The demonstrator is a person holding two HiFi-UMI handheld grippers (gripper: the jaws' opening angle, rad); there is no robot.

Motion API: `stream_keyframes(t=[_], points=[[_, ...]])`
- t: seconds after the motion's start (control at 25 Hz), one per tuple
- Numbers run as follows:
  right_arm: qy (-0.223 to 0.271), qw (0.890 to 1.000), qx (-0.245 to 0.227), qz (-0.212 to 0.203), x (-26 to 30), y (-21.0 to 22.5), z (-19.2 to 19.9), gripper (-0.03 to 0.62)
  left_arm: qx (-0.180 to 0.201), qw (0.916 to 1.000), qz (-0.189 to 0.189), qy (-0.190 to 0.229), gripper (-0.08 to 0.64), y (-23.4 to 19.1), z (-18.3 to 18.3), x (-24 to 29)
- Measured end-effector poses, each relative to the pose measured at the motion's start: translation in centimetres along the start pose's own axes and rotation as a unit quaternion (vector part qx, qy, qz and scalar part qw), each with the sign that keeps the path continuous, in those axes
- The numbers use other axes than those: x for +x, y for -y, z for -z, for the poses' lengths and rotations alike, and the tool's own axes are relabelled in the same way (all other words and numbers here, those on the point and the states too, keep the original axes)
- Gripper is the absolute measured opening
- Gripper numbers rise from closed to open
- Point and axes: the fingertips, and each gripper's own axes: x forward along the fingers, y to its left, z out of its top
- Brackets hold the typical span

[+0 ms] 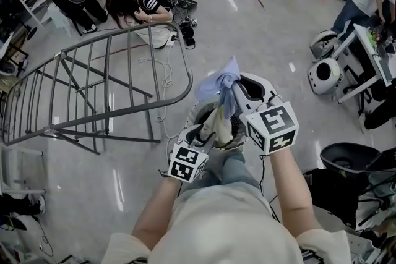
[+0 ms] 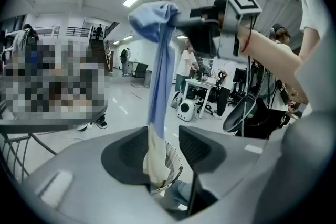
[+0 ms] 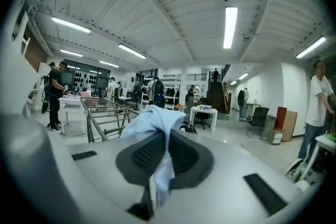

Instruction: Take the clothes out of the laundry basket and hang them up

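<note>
My right gripper (image 1: 228, 94) is raised and shut on a light blue garment (image 1: 216, 83); the cloth bunches over its pads (image 3: 152, 147) in the right gripper view. The garment (image 2: 160, 60) hangs straight down from it, and a cream part (image 2: 155, 157) at its lower end reaches into the round laundry basket (image 1: 194, 113) on the floor. Lower down, my left gripper (image 1: 207, 133) stands open at the basket's mouth. The hanging cloth passes between its jaws (image 2: 160, 149), and the pads do not press on it. The grey drying rack (image 1: 93, 89) stands to the left.
A person (image 1: 139, 6) crouches on the floor beyond the rack, beside cables (image 1: 162, 71). Two white round machines (image 1: 325, 74) and a desk (image 1: 371, 59) stand at the right. A black chair (image 1: 346, 161) is close on my right. Shiny floor lies ahead.
</note>
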Motion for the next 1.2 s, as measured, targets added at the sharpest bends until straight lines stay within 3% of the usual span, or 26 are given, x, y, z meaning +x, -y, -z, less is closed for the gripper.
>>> stream_keyframes(t=[0.36, 0.52, 0.68, 0.8, 0.88, 1.0, 1.12, 1.2], points=[[0.087, 0.996, -0.031, -0.015, -4.2, -2.1, -8.1, 0.021, -0.011, 0.9971, -0.068, -0.034, 0.176, -2.5, 2.8, 3.9], [0.112, 0.993, -0.048, -0.004, -6.3, -2.1, -11.3, 0.021, -0.027, 0.9923, -0.087, -0.084, 0.199, -3.3, 5.1, 6.0], [0.13, 0.99, -0.053, 0.019, -8.1, -2.1, -13.1, 0.021, -0.062, 0.9874, -0.084, -0.119, 0.279, -1.4, 7.9, 6.4], [0.137, 0.989, -0.057, 0.028, -9.4, -1.9, -14.0, 0.021, -0.054, 0.9836, -0.065, -0.159, 0.28, 0.9, 10.0, 6.9], [0.14, 0.988, -0.057, 0.031, -10.3, -1.4, -14.7, 0.021, -0.044, 0.9822, -0.045, -0.177, 0.236, 2.4, 10.5, 7.8], [0.138, 0.988, -0.065, 0.032, -11.5, -0.9, -15.4, 0.021, -0.06, 0.9822, -0.018, -0.177, 0.227, 4.7, 10.2, 9.1], [0.139, 0.987, -0.07, 0.029, -12.9, -1.0, -15.6, 0.021, -0.082, 0.9844, 0.016, -0.155, 0.281, 7.6, 9.0, 9.5], [0.142, 0.987, -0.071, 0.024, -14.1, -1.1, -15.7, 0.021, -0.091, 0.985, 0.013, -0.146, 0.304, 9.2, 8.6, 9.8]])
